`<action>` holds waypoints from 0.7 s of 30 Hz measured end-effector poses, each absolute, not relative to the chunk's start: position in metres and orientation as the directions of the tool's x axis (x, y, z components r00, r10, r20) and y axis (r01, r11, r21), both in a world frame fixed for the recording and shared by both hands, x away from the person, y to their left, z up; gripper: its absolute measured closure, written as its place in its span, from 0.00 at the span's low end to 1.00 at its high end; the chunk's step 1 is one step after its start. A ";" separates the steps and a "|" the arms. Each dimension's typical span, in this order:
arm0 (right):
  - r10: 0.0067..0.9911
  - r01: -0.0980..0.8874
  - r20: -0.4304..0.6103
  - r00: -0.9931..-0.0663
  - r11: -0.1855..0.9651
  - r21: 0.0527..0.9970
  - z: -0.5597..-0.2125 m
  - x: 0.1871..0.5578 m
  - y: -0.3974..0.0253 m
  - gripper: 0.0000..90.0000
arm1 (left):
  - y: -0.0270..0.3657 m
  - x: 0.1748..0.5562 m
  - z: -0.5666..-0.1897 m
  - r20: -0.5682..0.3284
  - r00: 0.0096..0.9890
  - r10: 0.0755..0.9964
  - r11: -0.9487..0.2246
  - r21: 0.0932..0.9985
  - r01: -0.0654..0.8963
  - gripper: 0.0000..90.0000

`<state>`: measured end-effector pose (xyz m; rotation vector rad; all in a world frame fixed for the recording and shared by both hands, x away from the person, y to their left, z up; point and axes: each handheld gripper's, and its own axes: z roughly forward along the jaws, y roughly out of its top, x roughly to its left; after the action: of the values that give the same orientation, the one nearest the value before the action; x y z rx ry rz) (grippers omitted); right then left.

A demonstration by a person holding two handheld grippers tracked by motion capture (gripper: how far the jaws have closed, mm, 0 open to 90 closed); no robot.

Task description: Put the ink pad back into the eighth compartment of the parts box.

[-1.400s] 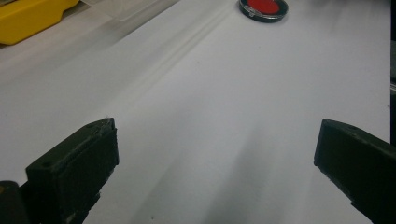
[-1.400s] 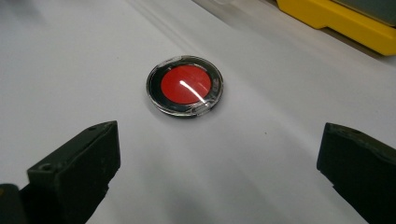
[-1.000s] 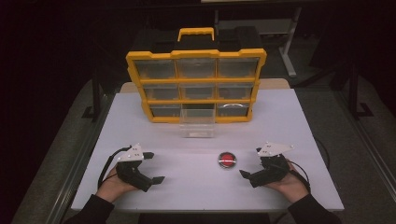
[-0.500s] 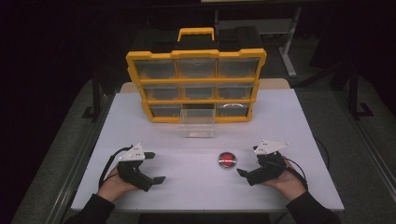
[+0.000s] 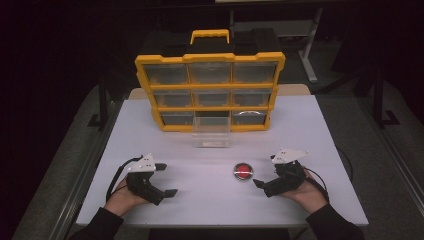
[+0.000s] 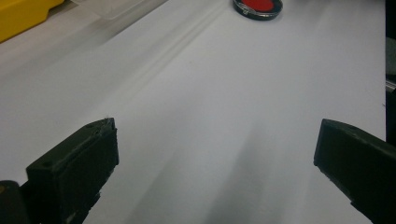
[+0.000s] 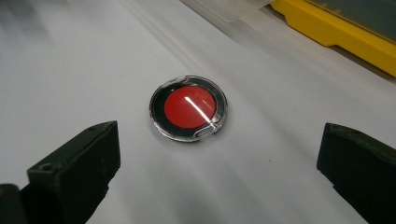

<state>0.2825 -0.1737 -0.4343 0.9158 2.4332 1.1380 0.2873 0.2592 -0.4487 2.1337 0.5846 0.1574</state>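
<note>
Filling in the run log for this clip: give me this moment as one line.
right gripper: open, aimed at red round case, not touching | left gripper: open, empty, low over table | clear drawer: pulled out of yellow organizer

The person is wearing dark long sleeves (image 5: 100, 225) reaching down to both wrists. The left gripper (image 5: 165, 180) is showing a black body with a pale grey three-cornered plate on top, and a thin black cable is looping off its left side. The right gripper (image 5: 266, 179) is carrying the same grey plate and trailing a black cable. Each jaw is looking blocky and matt black, with a small round hole near its tip.
</note>
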 end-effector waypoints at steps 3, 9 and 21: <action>0.660 0.421 -0.002 -0.751 0.481 0.769 -0.433 0.284 -0.174 0.00 | 0.259 0.287 -0.449 -0.100 0.881 0.463 -0.493 0.797 0.350 0.00; 0.658 0.416 -0.005 -0.753 0.482 0.771 -0.431 0.286 -0.172 0.00 | 0.260 0.287 -0.448 -0.101 0.880 0.464 -0.490 0.799 0.350 0.00; 0.656 0.415 0.001 -0.755 0.475 0.776 -0.428 0.291 -0.169 0.00 | 0.259 0.288 -0.448 -0.106 0.881 0.461 -0.489 0.799 0.351 0.00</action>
<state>0.2905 -0.1692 -0.4279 0.9096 2.4300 1.1567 0.2875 0.2586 -0.4482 2.1304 0.5840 0.1517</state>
